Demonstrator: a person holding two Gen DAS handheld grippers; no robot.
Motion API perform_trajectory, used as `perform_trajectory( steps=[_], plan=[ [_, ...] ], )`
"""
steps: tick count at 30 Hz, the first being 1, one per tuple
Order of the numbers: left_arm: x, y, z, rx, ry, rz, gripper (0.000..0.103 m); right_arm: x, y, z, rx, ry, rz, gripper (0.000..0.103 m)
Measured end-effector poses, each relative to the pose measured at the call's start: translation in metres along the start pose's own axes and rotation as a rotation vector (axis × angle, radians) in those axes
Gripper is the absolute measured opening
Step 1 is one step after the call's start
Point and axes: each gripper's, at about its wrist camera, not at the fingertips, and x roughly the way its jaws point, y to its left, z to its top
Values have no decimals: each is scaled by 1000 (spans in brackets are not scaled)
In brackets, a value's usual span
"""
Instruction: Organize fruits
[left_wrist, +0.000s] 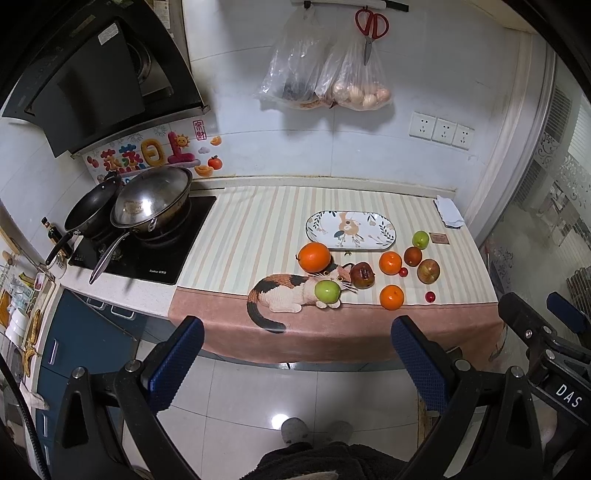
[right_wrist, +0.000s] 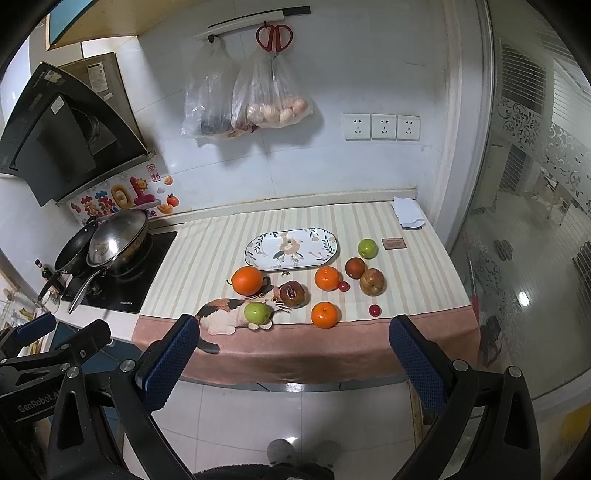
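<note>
Both grippers, left gripper (left_wrist: 295, 363) and right gripper (right_wrist: 293, 360), have their blue fingers (left_wrist: 176, 365) spread wide with nothing between them, hovering off the front edge of the surface (right_wrist: 207, 258). The oval plate (right_wrist: 291, 248) lies long-axis left to right near the back, bare. Loose fruits sit in front of it: a big orange (right_wrist: 247, 280), green apple (right_wrist: 257, 312), more to the right.

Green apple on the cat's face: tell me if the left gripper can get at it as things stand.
Probably yes. The left gripper is open and empty, and the green apple sits near the cloth's front edge with nothing in front of it.
</note>
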Motion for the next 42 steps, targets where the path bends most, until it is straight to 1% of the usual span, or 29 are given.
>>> perform_trajectory(
  steps=[3,4,14,19,27,33,37,38,39,42],
  plan=[
    [-1,-2,-1,1,1,-2,103,-2,-1,-1,2,-1,1,103],
    [-8,-10,3,0,-1,1,103,-2,-2,-1,2,-1,2,103],
    [-10,-7,6,2,-3,-1,103,-5,-1,-2,1,-8,6,103],
    [-16,-12,8,0,-5,0,103,-4,1,-2,-1,-6,10,103],
    [-15,-11,13,6,-2,-4,103,4,4,1,15,2,6,103],
    [3,-1,24,4,11,-26,103,15,9,4,48,11,4,103],
    [33,11,36,10,11,-17,103,29,10,7,100,22,4,103],
    [36,12,37,12,12,-15,103,35,10,9,114,25,4,103],
    [48,13,44,21,16,-13,103,41,10,10,130,29,2,103],
    [71,14,53,44,22,1,103,61,9,14,161,41,-3,103]
  ],
)
